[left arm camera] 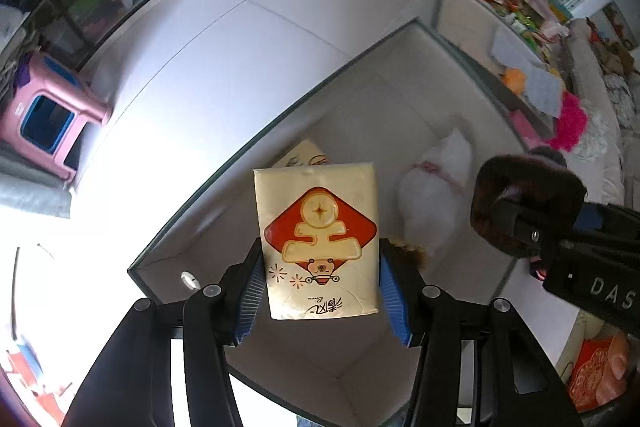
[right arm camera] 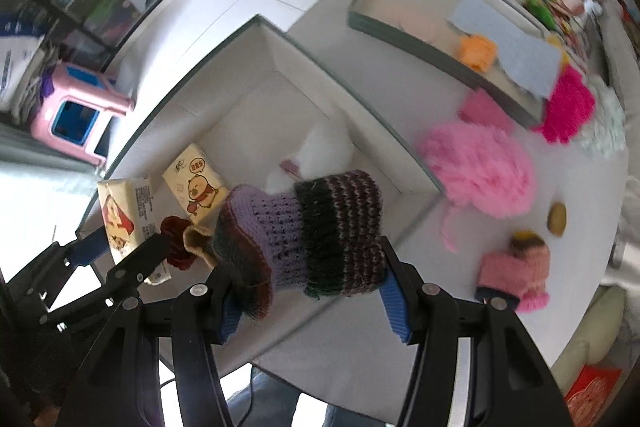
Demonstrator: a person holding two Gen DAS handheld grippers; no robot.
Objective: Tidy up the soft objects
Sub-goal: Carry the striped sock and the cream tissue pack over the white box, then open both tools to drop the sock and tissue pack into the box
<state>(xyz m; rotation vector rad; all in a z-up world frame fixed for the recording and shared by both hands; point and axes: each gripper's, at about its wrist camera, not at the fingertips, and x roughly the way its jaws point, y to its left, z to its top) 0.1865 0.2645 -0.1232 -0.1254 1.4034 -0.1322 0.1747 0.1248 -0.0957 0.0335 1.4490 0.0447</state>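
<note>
Left jaws pinch a tissue pack [left arm camera: 318, 243], right jaws a knitted hat [right arm camera: 304, 239], above the box [right arm camera: 280, 75] holding white fluff [right arm camera: 316, 151].

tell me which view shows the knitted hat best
The right wrist view: the knitted hat fills the centre, its purple and striped bands clear, clamped in the right hand-held gripper. The left wrist view catches only a dark fuzzy part at the right edge.

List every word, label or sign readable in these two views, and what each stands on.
"DAS": white letters on the black body of the right gripper, cut off at the picture edge.
Tissue pack in the left gripper: brand characters, upside down, too stylised to read.
Cartoon-chick tissue pack in the box: red badge, too blurred.
</note>
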